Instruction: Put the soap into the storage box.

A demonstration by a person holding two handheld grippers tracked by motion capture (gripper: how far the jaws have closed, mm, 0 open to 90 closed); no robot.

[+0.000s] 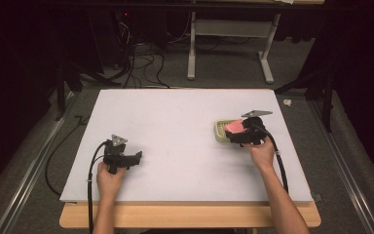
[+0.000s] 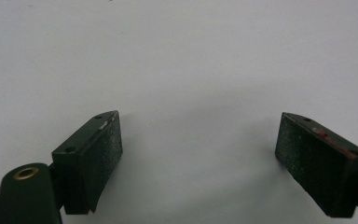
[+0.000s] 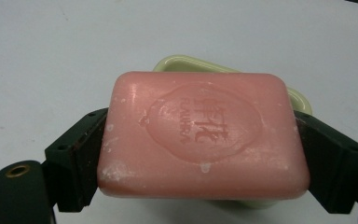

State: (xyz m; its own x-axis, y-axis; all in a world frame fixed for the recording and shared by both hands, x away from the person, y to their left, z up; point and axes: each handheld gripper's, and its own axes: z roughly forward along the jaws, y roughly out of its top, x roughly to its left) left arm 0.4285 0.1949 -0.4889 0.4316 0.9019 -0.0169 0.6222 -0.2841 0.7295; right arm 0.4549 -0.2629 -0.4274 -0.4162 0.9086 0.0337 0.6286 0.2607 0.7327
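The left gripper (image 1: 135, 157) sits low on the white bench (image 1: 175, 146), close to the person, held in the left hand (image 1: 108, 178). Its jaws are spread wide apart with nothing between them, just bare white bench below.

Farther off and on the other side, the right hand (image 1: 262, 152) holds the right gripper (image 1: 233, 135). Its jaws are pinching a pink bar of soap (image 3: 200, 135), one jaw on each short end. So the long way of the soap runs straight across from jaw to jaw. The big flat face with the stamped oval and letters points up at the camera. The soap has little white crumbs on it.

Right under and behind the soap is a pale green soap dish (image 3: 300, 99). Its rim peeks out past the far edge of the soap. In the high view the soap (image 1: 234, 126) is over the dish (image 1: 219, 130), on the right half of the bench. I cannot tell if the soap touches the dish.
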